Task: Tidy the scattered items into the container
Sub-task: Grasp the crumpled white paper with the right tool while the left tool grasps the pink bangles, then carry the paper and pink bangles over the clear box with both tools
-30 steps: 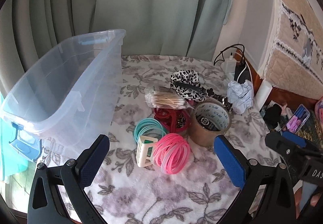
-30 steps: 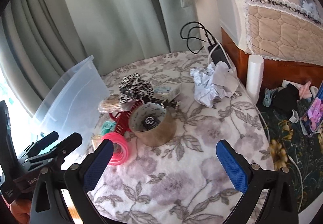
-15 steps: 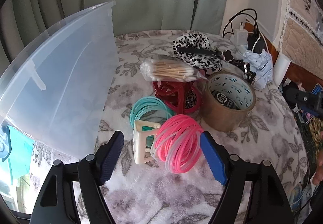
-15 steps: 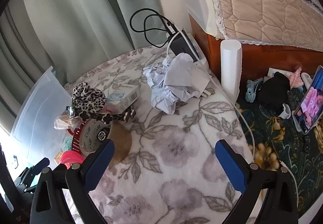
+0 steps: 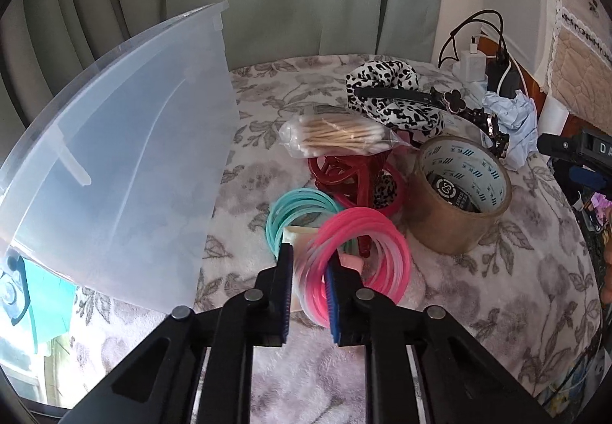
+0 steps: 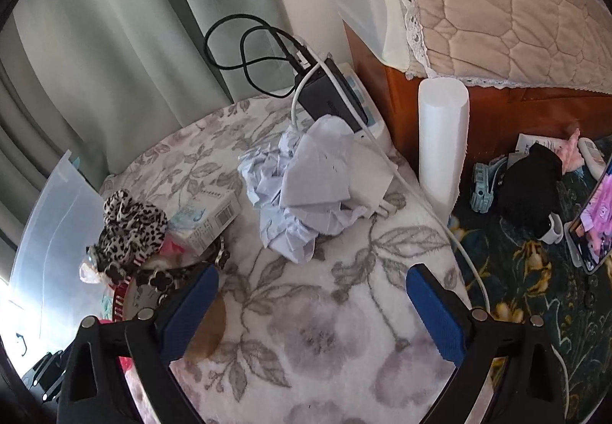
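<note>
Left gripper (image 5: 309, 273) with its jaws drawn close on the near-left edge of the stack of pink silicone bands (image 5: 357, 255), which sits on the floral tablecloth (image 5: 516, 271) at the near edge of the heap; the motion blur at the bands' pinched edge leaves it uncertain whether the pads have fully seated. The bands are judged light, soft and springy (a loose bundle rather than one solid ring), so a grip across several loops at once should carry them, whereas a hold on a single outer loop would likely let the rest slip out. Just behind them lie the teal bands (image 5: 294, 211) and a cream clip (image 5: 296, 234), partly hidden; farther off sit the red hair claw (image 5: 344, 175), the bag of cotton swabs (image 5: 336, 135), the leopard-print scrunchie (image 5: 386, 95) and the roll of brown packing tape (image 5: 457, 190), the last stiff and heaviest, best taken across its wall. The clear plastic storage bin (image 5: 122, 163) stands to the left of the heap, just beside it, and no item shows inside the part that is visible. Right gripper (image 6: 311, 305) hovers with jaws spread wide and empty over bare cloth, near the crumpled paper (image 6: 306, 194).
</note>
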A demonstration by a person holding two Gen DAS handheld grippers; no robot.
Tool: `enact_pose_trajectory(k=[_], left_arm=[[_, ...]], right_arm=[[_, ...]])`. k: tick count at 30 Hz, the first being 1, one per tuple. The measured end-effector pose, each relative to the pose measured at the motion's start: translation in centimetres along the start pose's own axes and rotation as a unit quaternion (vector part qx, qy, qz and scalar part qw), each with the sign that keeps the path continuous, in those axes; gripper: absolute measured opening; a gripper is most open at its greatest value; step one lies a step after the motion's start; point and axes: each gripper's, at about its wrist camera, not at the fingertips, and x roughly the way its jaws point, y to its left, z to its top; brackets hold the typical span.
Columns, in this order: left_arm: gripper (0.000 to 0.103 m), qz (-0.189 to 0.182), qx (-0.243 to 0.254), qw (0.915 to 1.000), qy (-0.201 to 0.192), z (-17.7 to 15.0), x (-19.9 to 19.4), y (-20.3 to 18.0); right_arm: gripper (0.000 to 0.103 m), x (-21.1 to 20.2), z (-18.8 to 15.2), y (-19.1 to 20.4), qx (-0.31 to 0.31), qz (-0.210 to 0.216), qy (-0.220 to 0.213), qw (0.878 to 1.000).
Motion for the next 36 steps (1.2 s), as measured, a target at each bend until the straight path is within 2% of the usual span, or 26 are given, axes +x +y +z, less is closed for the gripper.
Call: enact_pose_trajectory(k=[7,13,14,18,20,23,25,36], left_arm=[[0.007,-0.015,-0.024,0.9995,-0.016,0.9,-1.3,1.6],[0.007,-0.025,-0.038,0.9978,-0.048,1.9,-3.5,2.7],[0.007,-0.025,-0.040,0.9974,-0.055,2.1,-3.9,2.9],[0.007,-0.034,-0.056,0.9952,-0.073,2.8,-5.5,4.1],[0.007,-0.039,-0.068,0.9936,-0.081,3.2,-6.2,4.8],[0.007,-0.043,-0.076,0.9918,-0.093,3.6,-7.3,5.5],[0.007,-0.048,-0.084,0.9899,-0.104,3.9,-8.2,6.0],[0.007,-0.068,-0.098,0.9786,-0.167,6.2,-12.8,6.9]], right_arm=[[0.100,3.0,3.4,-0.1,0.034,0.001,-0.013,0.999],[0.095,4.9,4.1,-0.2,0.072,0.011,0.000,0.997],[0.092,4.7,4.0,-0.2,0.074,0.014,-0.001,0.997],[0.069,4.0,3.7,0.1,0.082,0.026,-0.003,0.996],[0.062,3.7,3.6,0.2,0.086,0.033,-0.004,0.996],[0.058,3.2,3.4,0.4,0.092,0.042,-0.006,0.995],[0.051,2.8,3.3,0.5,0.096,0.048,-0.007,0.994],[0.051,-5.4,3.4,1.9,0.085,0.095,-0.090,0.988]])
